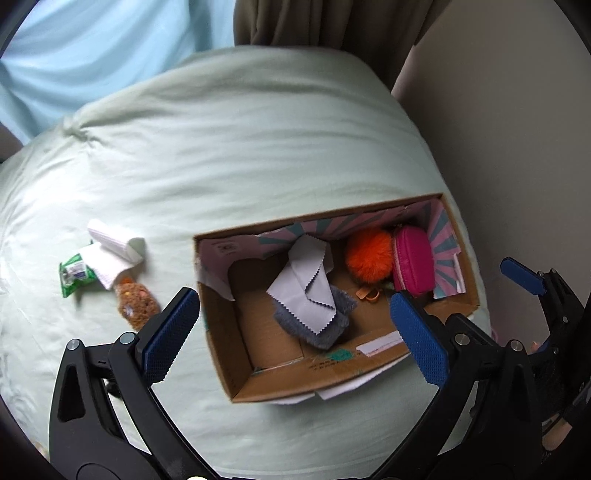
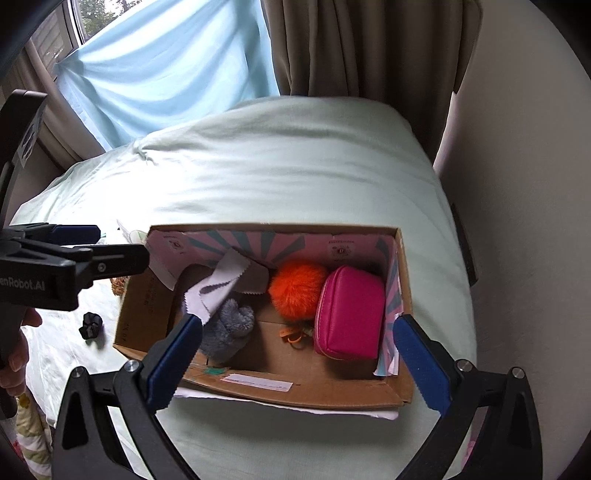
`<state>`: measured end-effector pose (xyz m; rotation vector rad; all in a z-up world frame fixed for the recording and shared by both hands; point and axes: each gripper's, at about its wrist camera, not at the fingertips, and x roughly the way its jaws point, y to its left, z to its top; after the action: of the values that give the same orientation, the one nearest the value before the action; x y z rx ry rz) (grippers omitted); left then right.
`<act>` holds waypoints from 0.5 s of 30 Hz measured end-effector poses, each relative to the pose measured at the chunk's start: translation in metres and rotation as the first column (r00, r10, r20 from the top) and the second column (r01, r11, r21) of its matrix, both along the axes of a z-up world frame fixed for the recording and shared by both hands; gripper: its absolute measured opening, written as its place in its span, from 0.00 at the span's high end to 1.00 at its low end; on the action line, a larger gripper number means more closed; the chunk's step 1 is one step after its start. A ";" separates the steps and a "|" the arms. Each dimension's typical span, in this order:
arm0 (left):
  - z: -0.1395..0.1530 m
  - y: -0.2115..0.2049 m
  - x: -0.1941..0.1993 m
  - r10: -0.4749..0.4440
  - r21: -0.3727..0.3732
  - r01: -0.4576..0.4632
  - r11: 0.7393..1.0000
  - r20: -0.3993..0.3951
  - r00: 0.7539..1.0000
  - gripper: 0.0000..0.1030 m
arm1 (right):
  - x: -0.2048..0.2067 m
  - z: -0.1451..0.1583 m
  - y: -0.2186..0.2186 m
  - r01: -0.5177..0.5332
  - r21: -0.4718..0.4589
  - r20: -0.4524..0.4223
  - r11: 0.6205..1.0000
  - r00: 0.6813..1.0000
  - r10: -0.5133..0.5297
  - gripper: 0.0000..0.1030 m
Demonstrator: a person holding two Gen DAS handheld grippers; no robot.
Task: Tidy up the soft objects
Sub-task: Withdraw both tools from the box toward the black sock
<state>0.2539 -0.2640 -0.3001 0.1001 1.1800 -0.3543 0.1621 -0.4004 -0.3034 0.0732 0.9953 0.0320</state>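
Jaws wide apart on both our grippers, holding nothing, above the box (image 2: 258, 391).
Our left gripper (image 1: 295, 332) might snag the napkin (image 1: 114, 254) (draped over wrapped snacks left of the box) and scatter them.

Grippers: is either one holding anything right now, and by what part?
Nothing is held. The left gripper and right gripper both hang open above the cardboard box, with only air between their fingers.

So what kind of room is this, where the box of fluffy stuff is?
Most likely a bedroom. The cardboard box sits on a bed with a pale green cover, and curtains hang by a window behind it.
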 end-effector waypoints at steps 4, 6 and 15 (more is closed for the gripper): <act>0.028 0.017 -0.013 0.012 -0.020 -0.011 1.000 0.045 0.999 0.00 | -0.010 0.027 0.009 0.005 -0.004 0.032 1.000 0.999 -0.004 0.00; 0.042 0.027 -0.019 0.022 -0.035 -0.019 0.999 0.065 0.998 0.00 | -0.015 0.040 0.014 0.006 -0.001 0.047 1.000 0.999 -0.006 0.00; 0.112 0.092 -0.066 0.099 -0.094 -0.083 0.992 0.171 0.980 0.00 | -0.045 0.110 0.057 -0.008 -0.005 0.141 1.000 0.990 0.009 0.00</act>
<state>0.1884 -0.1723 -0.1884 0.0012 0.9897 -0.3089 0.1176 -0.3433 -0.1929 0.0618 0.8546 0.0425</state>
